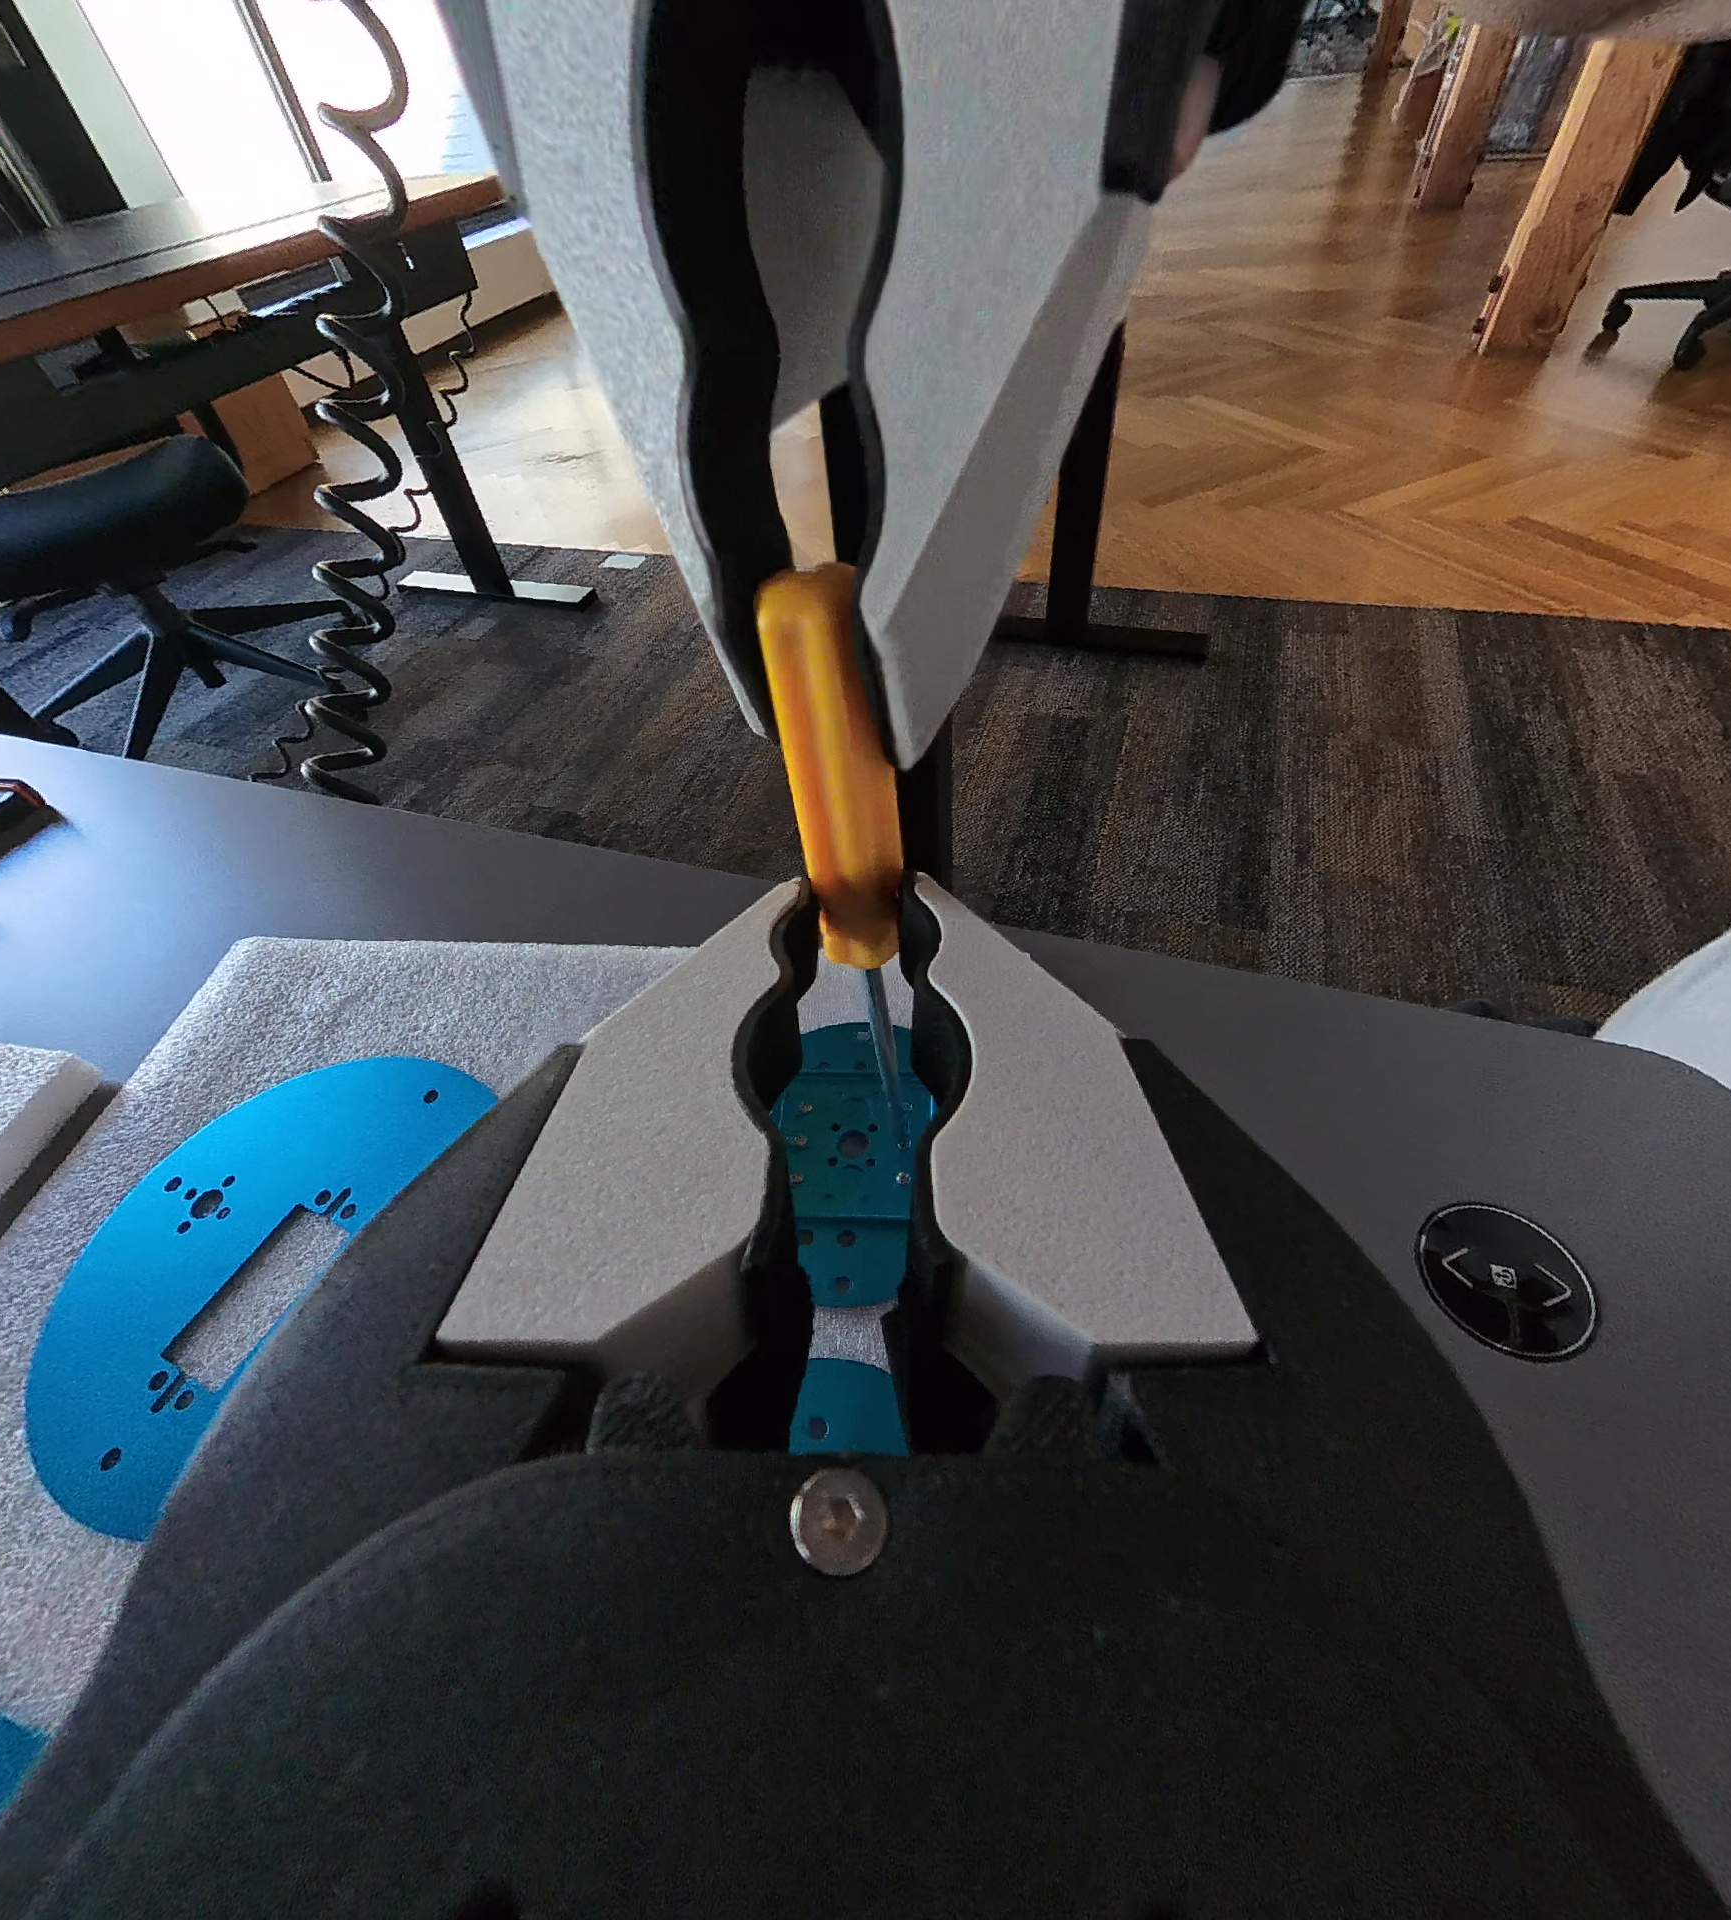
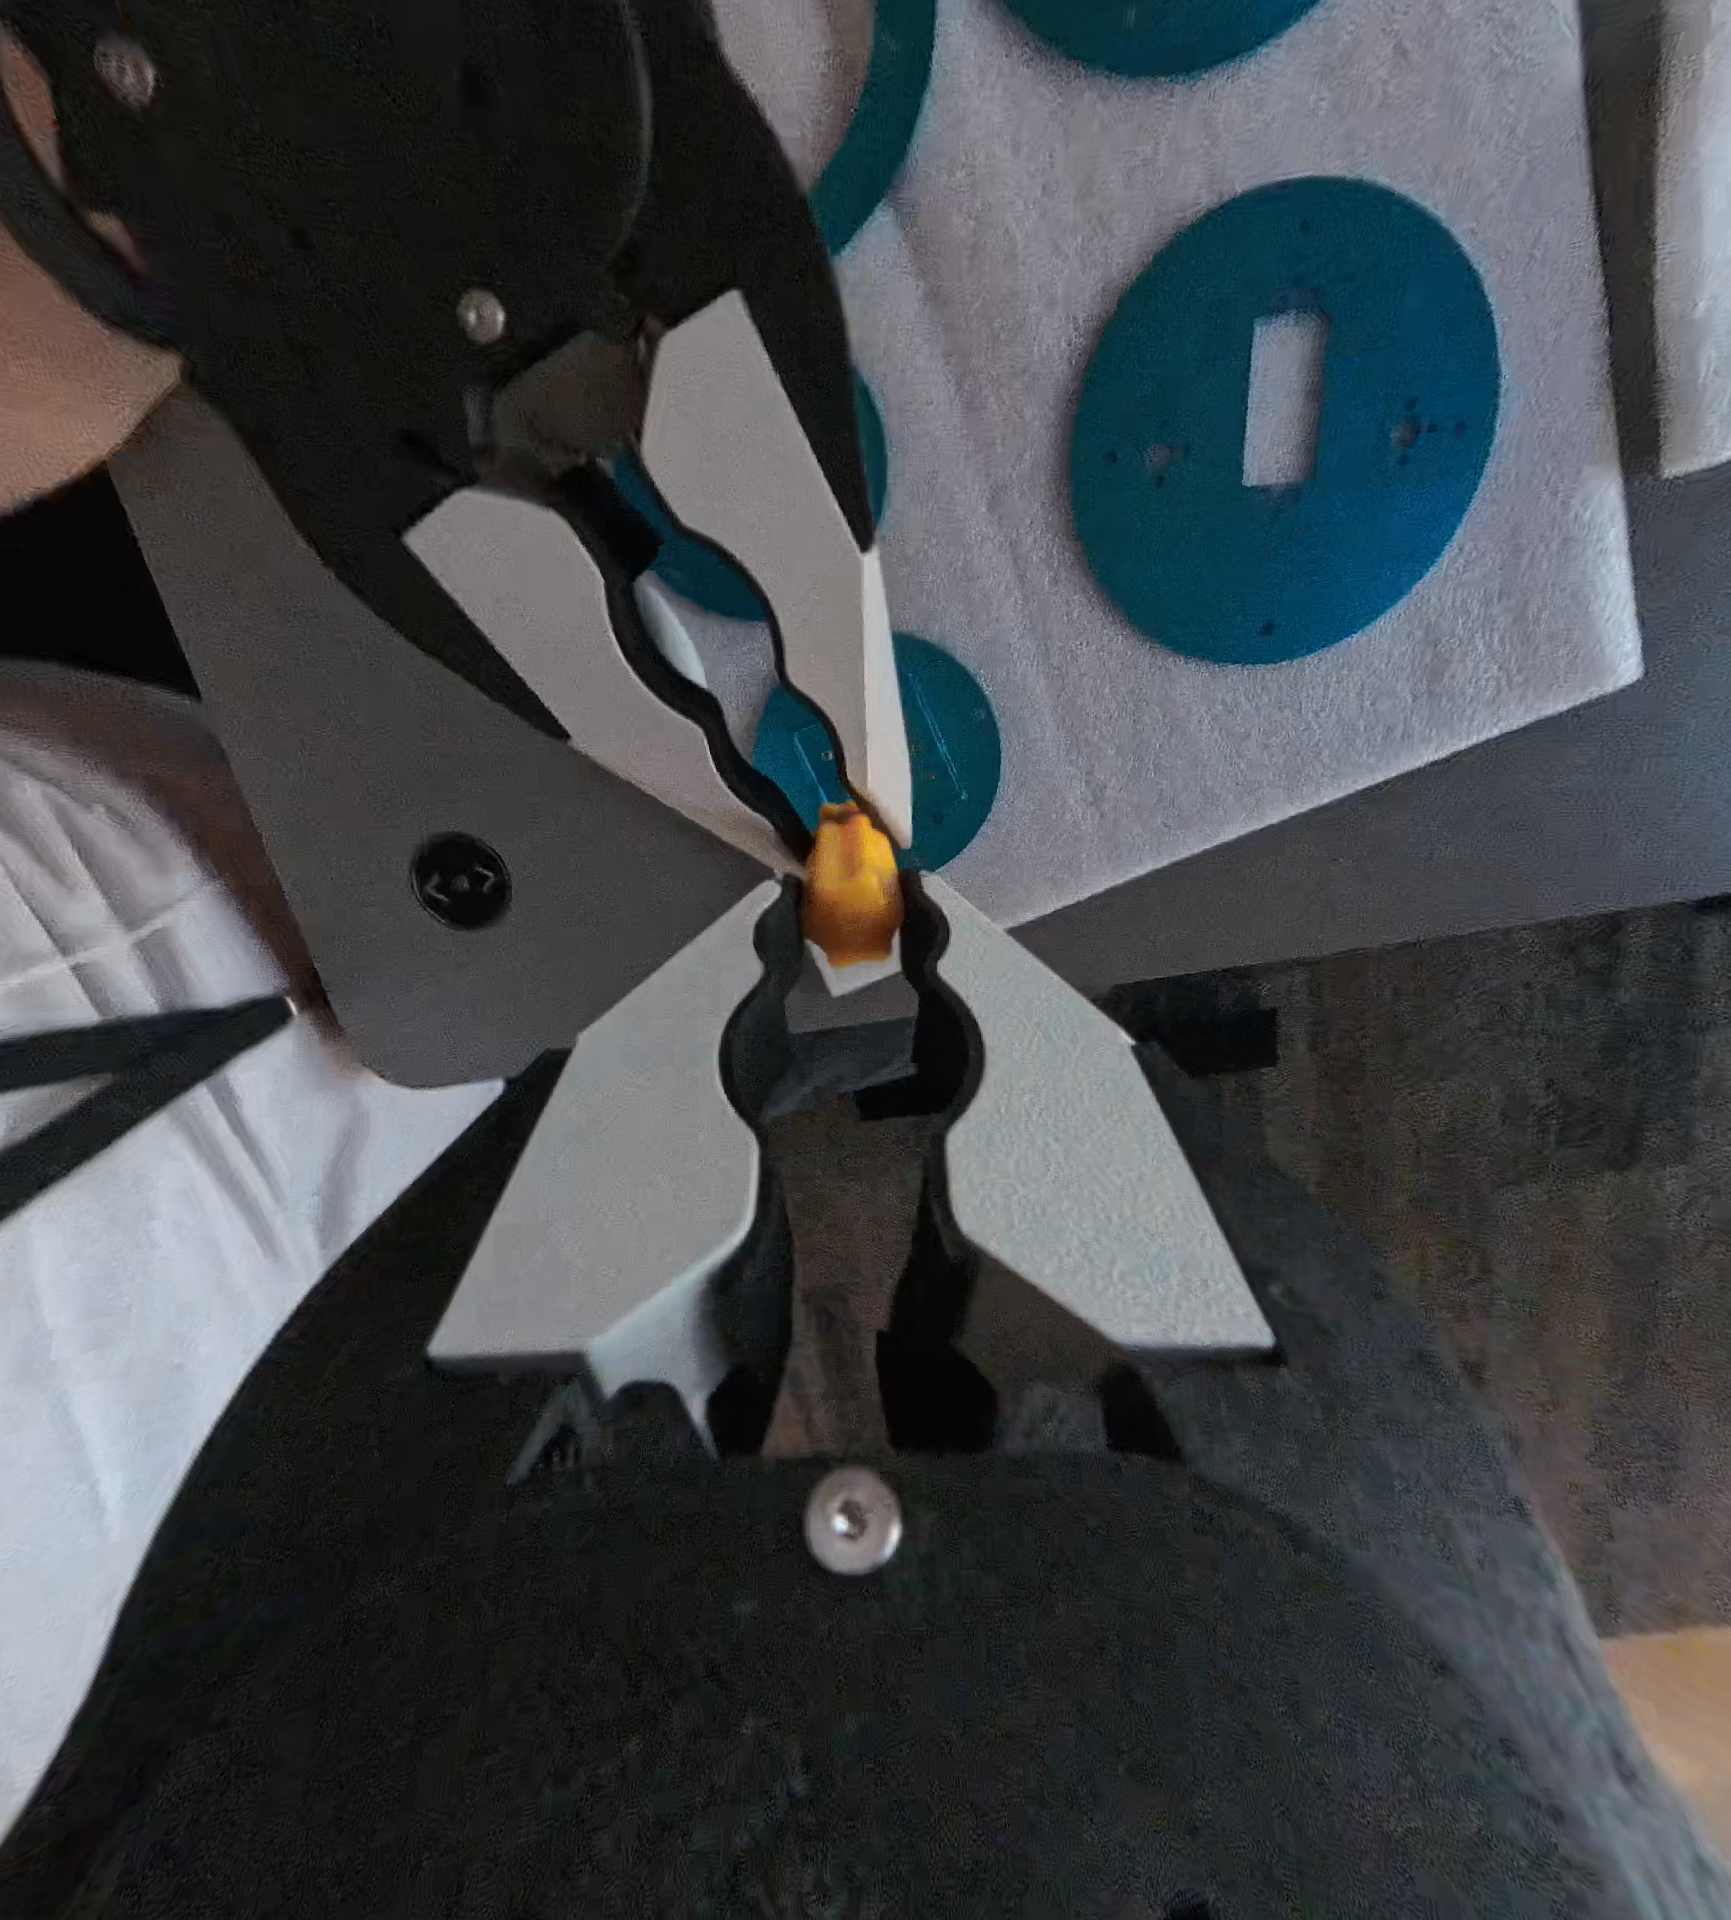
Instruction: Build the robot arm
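A screwdriver with a yellow handle point(image 1: 833, 821) stands nearly upright, its thin shaft point(image 1: 887, 1049) pointing down at a small blue perforated metal part point(image 1: 845, 1174) on a white foam mat point(image 1: 373, 997). My left gripper point(image 1: 853, 899) is shut on the lower end of the handle. My right gripper point(image 1: 833, 743) comes down from above and is shut on the handle's upper part. In the right wrist view the handle point(image 2: 848, 894) shows end-on between my right gripper point(image 2: 845, 914) and my left gripper point(image 2: 845, 831), with the small blue part point(image 2: 954, 748) below.
A larger blue oval plate point(image 1: 217, 1278) with a rectangular cut-out lies on the mat to the left; it also shows in the right wrist view point(image 2: 1287, 416). The dark table point(image 1: 1360, 1122) has a round inset button point(image 1: 1505, 1294). A person's white shirt point(image 2: 61, 1039), a black stool point(image 1: 82, 530) and a coiled cable point(image 1: 362, 468) are nearby.
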Tool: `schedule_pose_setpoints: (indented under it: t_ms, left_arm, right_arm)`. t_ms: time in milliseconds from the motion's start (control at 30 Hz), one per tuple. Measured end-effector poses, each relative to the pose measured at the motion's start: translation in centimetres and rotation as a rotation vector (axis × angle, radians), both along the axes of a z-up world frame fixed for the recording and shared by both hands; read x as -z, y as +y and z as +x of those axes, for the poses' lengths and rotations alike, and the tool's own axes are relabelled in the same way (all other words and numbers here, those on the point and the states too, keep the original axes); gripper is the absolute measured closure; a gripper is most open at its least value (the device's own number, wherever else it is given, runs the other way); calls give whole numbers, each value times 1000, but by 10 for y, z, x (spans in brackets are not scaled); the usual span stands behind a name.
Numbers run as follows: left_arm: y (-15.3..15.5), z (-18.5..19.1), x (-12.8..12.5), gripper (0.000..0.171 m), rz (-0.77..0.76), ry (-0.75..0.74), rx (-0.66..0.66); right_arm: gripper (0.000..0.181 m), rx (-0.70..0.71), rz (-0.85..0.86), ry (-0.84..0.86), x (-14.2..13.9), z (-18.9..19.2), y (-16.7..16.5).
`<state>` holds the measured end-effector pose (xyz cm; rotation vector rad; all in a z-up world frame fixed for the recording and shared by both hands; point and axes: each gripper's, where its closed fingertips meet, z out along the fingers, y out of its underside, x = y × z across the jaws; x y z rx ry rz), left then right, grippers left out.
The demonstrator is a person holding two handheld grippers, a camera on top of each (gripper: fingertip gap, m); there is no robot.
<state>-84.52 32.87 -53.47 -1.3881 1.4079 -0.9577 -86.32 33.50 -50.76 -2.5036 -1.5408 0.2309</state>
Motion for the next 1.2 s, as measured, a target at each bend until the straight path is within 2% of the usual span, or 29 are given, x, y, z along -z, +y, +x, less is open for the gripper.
schedule_pose_setpoints:
  t_ms: [33,100,133,267,333,400,500,533,600,733,833,900,1000,1033,1067,1133,1200]
  left_arm:
    - [1,0,0,158,-9,1,-2]
    - [-1,1,0,158,-13,1,8]
    - [-2,1,0,158,0,2,12]
    - [-2,1,0,158,-4,-2,14]
    - [-2,0,0,158,-7,-2,15]
    - [-2,-1,0,158,-8,-2,16]
    - [1,1,1,157,-12,4,-1]
    - [0,1,1,157,-15,4,4]
    - [-3,2,0,158,2,5,15]
    - [-4,2,0,158,-3,2,21]
    - [-3,1,0,158,-6,1,22]
    - [-4,0,0,158,-1,0,26]
    - [-2,1,0,158,-5,0,11]
    - [-1,1,0,158,-8,1,10]
    - [-2,1,0,158,-4,2,15]
    - [-4,1,0,158,17,3,18]
    - [-3,1,0,158,1,-2,17]
  right_arm:
    - [162,86,-11,33,1,-1,0]
    - [162,103,-6,35,0,-1,-2]
    - [163,64,-2,22,0,-1,-4]
    - [162,-230,98,-16,-1,-3,-2]
    - [162,-279,123,-28,0,-4,-1]
    - [162,-214,87,-22,1,-4,-1]
    - [163,101,-1,33,3,-2,1]
    - [163,129,-4,35,2,-1,0]
    - [164,75,-5,6,2,-2,-4]
    - [160,-234,98,-64,2,-2,-5]
    - [160,-324,142,-84,3,-4,-3]
    - [162,-266,97,-78,3,-4,-5]
    - [164,34,-22,-36,7,0,-3]
    - [164,107,-34,-17,7,1,-3]
    - [164,108,-33,-26,6,2,-5]
    - [164,-20,-7,-70,6,3,-8]
    - [153,-195,61,-88,5,0,-7]
